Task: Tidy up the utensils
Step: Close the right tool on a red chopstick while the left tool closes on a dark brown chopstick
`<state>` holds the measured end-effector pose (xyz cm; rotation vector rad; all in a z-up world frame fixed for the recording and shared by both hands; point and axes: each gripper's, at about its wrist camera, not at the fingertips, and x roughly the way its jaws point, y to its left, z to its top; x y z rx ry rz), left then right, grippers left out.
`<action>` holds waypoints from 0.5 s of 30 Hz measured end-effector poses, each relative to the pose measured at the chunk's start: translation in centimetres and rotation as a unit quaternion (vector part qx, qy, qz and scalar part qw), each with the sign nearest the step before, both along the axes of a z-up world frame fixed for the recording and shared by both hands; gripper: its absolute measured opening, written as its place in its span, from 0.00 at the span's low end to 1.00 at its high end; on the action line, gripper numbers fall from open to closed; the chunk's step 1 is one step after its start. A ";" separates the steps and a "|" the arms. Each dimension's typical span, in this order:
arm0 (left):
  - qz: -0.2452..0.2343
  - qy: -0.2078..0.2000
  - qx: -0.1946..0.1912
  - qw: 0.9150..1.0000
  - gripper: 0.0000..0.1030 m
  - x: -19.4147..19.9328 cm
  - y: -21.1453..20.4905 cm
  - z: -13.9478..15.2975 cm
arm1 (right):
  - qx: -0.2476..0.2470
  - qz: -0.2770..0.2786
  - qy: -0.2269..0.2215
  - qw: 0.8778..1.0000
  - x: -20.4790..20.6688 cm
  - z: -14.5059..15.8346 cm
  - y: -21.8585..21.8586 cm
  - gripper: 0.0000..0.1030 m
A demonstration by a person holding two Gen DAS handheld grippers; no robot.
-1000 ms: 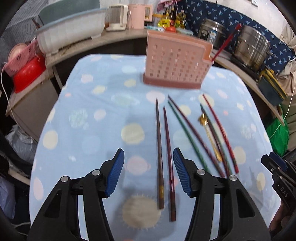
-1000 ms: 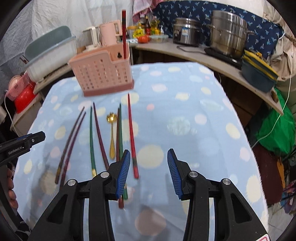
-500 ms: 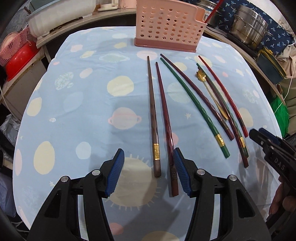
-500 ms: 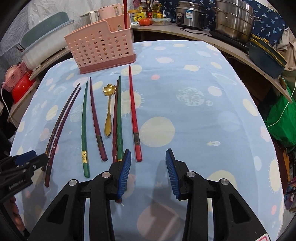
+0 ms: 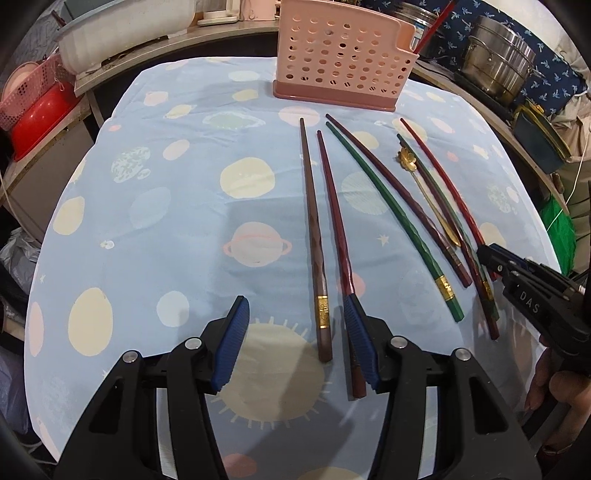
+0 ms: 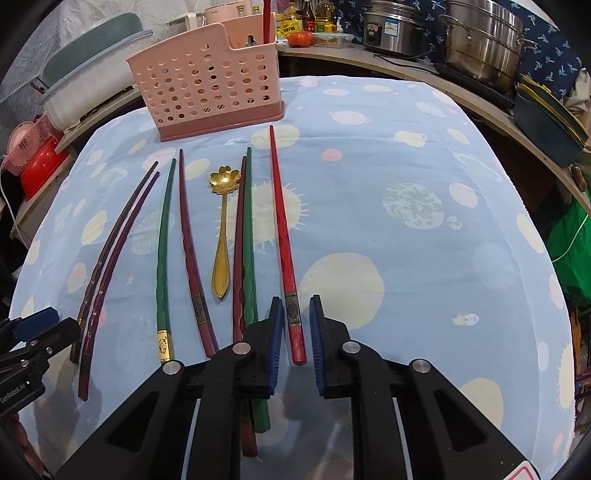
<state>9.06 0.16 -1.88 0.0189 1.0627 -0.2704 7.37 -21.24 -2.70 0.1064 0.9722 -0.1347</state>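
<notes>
A: Where do the utensils lie?

B: All on the blue tablecloth (image 6: 406,155) with its planets and suns, in a row in front of the pink holder (image 6: 207,79). From the right wrist view, left to right: a brown chopstick (image 5: 314,236) and a dark red chopstick (image 5: 334,218) close together, then a green chopstick (image 6: 162,258), a maroon chopstick (image 6: 190,251), a gold spoon (image 6: 221,229) with a flower-shaped bowl, a second maroon and a second green one side by side, and a bright red chopstick (image 6: 282,229) at the far right.

A: Anything in the holder?

B: One red chopstick (image 6: 266,20) stands upright in its small end compartment.

A: What about the right gripper (image 6: 296,339)?

B: Its jaws have just been closing. They stand narrow on either side of the thick end of the bright red chopstick, which lies flat on the cloth between the blue pads. A slim gap shows on each side, so it has no hold of it.

A: And the left gripper (image 5: 295,345)?

B: About half open, low over the cloth. The thick end of the brown chopstick lies between its fingers, apart from both. The dark red chopstick runs beside or under the right-hand pad (image 5: 360,343); I cannot tell whether they touch. It holds nothing.

A: Are the two grippers close?

B: Each shows at the edge of the other's view, at opposite ends of the row.
</notes>
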 end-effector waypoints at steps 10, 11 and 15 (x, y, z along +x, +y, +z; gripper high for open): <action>-0.015 -0.017 0.037 0.999 0.36 -0.2 -1.1 -0.7 | -0.003 0.003 0.000 1.000 -0.1 -0.1 0.1 0.08; -0.018 -0.018 0.037 0.999 0.30 -0.2 -1.1 -0.7 | -0.004 0.004 0.000 1.000 -0.2 -0.1 0.2 0.08; -0.028 -0.009 0.020 0.999 0.07 -0.3 -1.0 -0.5 | -0.001 0.004 0.003 1.000 -0.7 0.1 0.1 0.07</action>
